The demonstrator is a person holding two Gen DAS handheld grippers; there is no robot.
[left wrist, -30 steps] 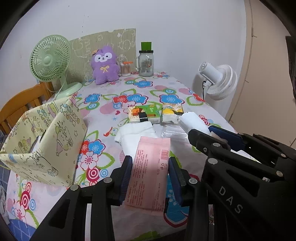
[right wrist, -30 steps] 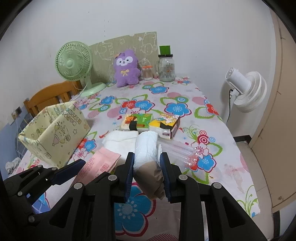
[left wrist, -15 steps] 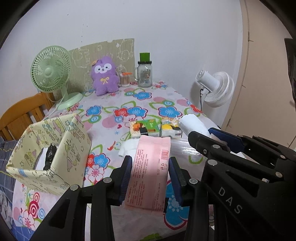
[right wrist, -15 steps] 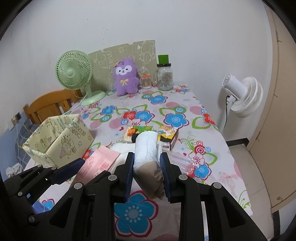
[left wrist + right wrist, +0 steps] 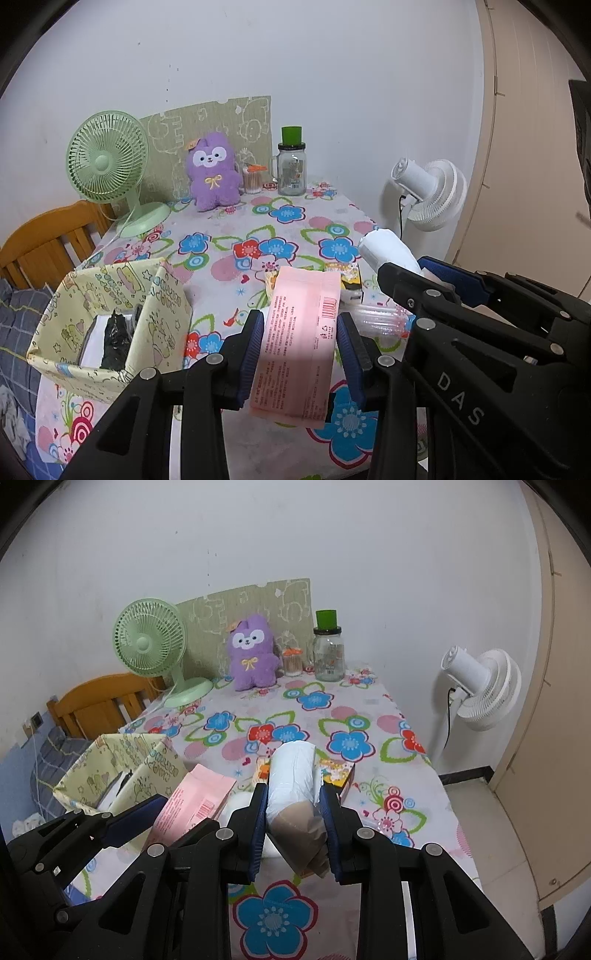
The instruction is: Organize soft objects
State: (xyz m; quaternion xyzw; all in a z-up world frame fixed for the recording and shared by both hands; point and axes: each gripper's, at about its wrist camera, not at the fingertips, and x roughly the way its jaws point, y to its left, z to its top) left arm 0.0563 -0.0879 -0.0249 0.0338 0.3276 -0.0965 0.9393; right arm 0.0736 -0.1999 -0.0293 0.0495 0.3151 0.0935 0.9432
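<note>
- Left wrist view: the left gripper [image 5: 300, 354] has its jaws closed on a flat pink packet [image 5: 300, 341], held by its long edges near the middle, in the air above the near edge of the table [image 5: 229, 236].
- The packet looks light and thin, its wrapper smooth and probably slippery; it stays flat in the grip, so it has some stiffness, though its free ends would bend under load.
- Right wrist view: the right gripper [image 5: 293, 827] has its jaws closed on a white roll [image 5: 293, 779] with a tan lower end, also lifted clear of the table.
- The roll seems soft and squashy under a thin film; a grip across its middle suits it, and hard squeezing would dent it.
- A patterned fabric box [image 5: 110, 325] stands by the table's near left corner, already holding some things, and seems the likely place for both.
</note>
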